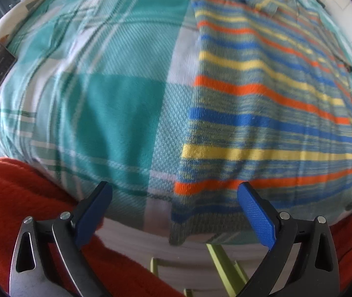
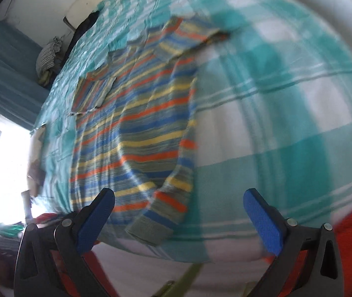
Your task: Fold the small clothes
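Striped knit shirt [image 1: 262, 104] lies flat right of frame; we judge grasping pending, with left gripper [image 1: 174, 199] and right gripper [image 2: 178, 201] both spread and empty, needing hem corners.

A bed w/ teal-and-white checked sheet [image 2: 287, 113] is seen. Beyond its far edge, a white wall [image 2: 49, 2] and teal curtain [image 2: 5, 74]; bright window light [image 2: 0, 173] at bed's left.

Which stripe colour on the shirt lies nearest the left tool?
The orange stripe at the hem end of the shirt, just beyond the open left tool; yellow and blue stripes lie farther up.
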`<state>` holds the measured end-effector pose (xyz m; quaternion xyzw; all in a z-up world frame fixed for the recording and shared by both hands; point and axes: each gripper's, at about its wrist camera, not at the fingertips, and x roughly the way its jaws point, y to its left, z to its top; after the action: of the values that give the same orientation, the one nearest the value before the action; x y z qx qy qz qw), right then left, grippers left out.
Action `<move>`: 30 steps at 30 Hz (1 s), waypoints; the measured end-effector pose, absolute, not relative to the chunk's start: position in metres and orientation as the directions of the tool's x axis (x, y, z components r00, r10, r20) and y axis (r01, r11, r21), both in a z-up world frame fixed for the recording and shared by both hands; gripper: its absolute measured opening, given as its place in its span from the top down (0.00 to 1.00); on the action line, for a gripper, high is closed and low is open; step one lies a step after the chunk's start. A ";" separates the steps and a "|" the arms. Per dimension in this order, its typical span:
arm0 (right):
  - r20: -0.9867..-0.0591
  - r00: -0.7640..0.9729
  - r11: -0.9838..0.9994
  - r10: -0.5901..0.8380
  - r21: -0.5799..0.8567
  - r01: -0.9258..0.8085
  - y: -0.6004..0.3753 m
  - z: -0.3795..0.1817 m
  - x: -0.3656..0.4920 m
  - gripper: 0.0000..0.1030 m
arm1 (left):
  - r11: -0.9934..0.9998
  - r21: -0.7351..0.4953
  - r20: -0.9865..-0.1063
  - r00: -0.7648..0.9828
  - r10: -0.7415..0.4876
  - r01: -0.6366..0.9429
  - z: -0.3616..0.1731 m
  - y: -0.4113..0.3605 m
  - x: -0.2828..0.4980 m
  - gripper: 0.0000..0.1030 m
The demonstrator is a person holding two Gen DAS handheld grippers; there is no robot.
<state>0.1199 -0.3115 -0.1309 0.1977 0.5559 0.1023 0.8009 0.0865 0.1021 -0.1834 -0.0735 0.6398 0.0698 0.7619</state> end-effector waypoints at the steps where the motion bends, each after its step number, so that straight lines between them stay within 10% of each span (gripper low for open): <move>1: -0.846 0.318 0.887 0.427 0.460 0.032 -0.298 -0.148 0.131 0.01 | 0.982 -0.009 -0.984 0.176 0.025 -0.191 -0.188 0.099 0.087 0.05; 2: -0.847 0.270 0.877 0.457 0.480 0.022 -0.289 -0.163 0.138 0.04 | 0.984 -0.012 -0.983 0.185 0.022 -0.179 -0.190 0.098 0.086 0.08; 4: -0.856 0.170 0.864 0.489 0.501 0.038 -0.282 -0.191 0.144 0.62 | 0.986 -0.039 -0.980 0.199 -0.006 -0.160 -0.188 0.097 0.082 0.34; 7: -0.875 0.160 0.881 0.457 0.470 0.051 -0.303 -0.190 0.131 0.80 | 0.992 -0.057 -0.974 0.224 -0.030 -0.114 -0.174 0.099 0.069 0.89; 11: -0.934 0.192 0.950 0.300 0.311 0.028 -0.335 -0.170 0.107 0.80 | 0.987 -0.058 -0.975 0.222 -0.023 -0.150 -0.172 0.109 0.056 0.86; 15: -0.896 0.191 0.908 0.402 0.417 0.045 -0.345 -0.176 0.101 0.43 | 0.981 -0.052 -0.979 0.205 -0.014 -0.184 -0.182 0.114 0.056 0.32; 17: -0.884 0.187 0.897 0.428 0.440 0.030 -0.342 -0.187 0.104 0.43 | 0.985 -0.042 -0.982 0.187 -0.011 -0.165 -0.190 0.110 0.059 0.31; 20: -0.895 0.132 0.902 0.426 0.431 0.010 -0.331 -0.211 0.108 0.43 | 0.989 -0.077 -0.988 0.140 -0.059 -0.125 -0.207 0.097 0.070 0.57; 21: -0.902 0.137 0.911 0.409 0.411 -0.013 -0.327 -0.210 0.108 0.55 | 0.992 -0.081 -0.987 0.145 -0.066 -0.101 -0.207 0.094 0.074 0.82; 22: -0.907 0.133 0.917 0.399 0.395 -0.057 -0.321 -0.206 0.109 0.99 | 0.993 -0.089 -0.986 0.151 -0.076 -0.078 -0.205 0.090 0.074 0.97; 30: -0.932 0.231 0.959 0.280 0.259 -0.117 -0.335 -0.133 0.095 0.97 | 0.992 -0.069 -0.973 0.227 -0.044 -0.106 -0.161 0.110 0.061 0.98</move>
<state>0.0955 -0.3355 -0.1330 0.0669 0.6070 0.1268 0.7816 0.0610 0.1101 -0.1607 -0.0604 0.6212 0.0200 0.7811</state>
